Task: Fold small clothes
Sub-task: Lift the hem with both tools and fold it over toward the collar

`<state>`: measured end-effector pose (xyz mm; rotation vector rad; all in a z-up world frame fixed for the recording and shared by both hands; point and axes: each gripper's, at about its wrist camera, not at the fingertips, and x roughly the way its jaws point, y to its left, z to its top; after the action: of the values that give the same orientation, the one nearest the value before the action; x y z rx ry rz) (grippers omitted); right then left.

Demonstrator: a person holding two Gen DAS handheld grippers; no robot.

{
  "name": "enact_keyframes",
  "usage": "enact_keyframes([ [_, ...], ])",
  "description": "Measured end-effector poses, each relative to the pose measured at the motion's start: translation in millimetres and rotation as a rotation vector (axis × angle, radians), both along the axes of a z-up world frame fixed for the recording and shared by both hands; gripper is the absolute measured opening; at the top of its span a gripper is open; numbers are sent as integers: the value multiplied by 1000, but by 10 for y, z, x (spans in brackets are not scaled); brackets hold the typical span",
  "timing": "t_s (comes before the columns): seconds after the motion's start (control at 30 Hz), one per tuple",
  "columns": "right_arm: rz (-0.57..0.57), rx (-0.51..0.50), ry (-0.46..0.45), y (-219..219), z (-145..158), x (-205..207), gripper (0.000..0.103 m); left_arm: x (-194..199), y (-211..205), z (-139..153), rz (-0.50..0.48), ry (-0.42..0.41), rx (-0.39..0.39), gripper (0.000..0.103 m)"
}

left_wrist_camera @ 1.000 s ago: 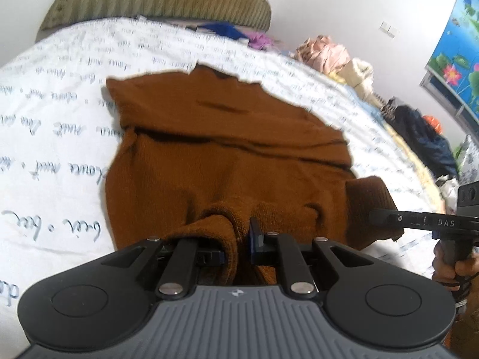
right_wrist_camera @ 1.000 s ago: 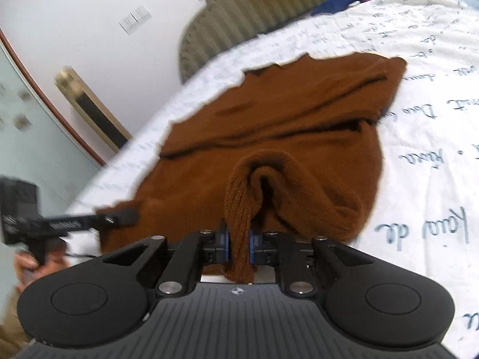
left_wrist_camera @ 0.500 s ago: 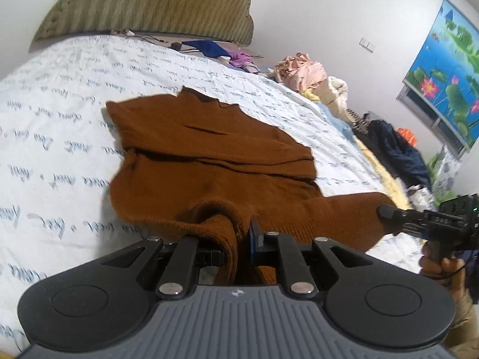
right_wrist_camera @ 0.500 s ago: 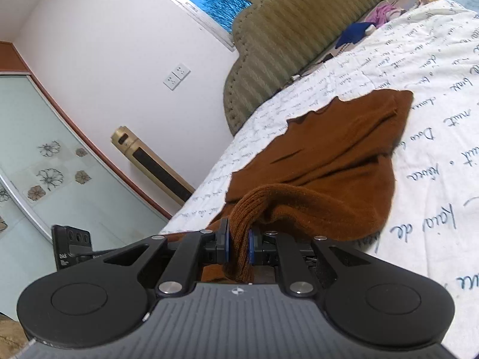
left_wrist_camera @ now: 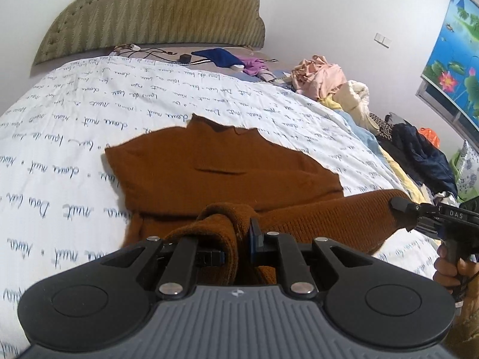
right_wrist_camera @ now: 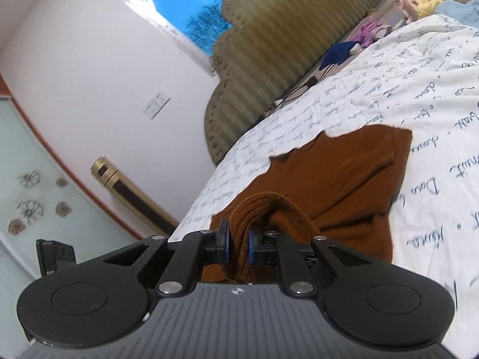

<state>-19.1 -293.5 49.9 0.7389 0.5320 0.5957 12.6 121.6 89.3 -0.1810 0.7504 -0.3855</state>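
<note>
Now both grippers are clamping the brown sweater (left_wrist_camera: 221, 164) on the bed (left_wrist_camera: 74, 137): the left gripper (left_wrist_camera: 239, 239) is pinching a bunched ribbed edge, the right gripper (right_wrist_camera: 238, 243) is squeezing another fold. The stretch between them is hanging lifted, while the collar end is lying flat toward the headboard (left_wrist_camera: 155, 9).

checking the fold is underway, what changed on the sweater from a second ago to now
Both tools lifted the sweater's near edge off the bed. It now hangs stretched between the left tool and the right tool, and both views tipped up toward the headboard. Nothing was let go: both tools stay shut on the knit, and the far half with the collar still lies flat.
</note>
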Motion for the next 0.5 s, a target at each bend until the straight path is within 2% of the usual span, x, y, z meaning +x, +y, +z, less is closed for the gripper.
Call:
enact_keyframes([
  [0.23, -62, 14, 22, -31, -50, 362, 17, 497, -99, 39, 16, 10, 26, 14],
  [0.5, -112, 26, 78, -69, -202, 833, 16, 1085, -255, -119, 21, 53, 77, 14],
])
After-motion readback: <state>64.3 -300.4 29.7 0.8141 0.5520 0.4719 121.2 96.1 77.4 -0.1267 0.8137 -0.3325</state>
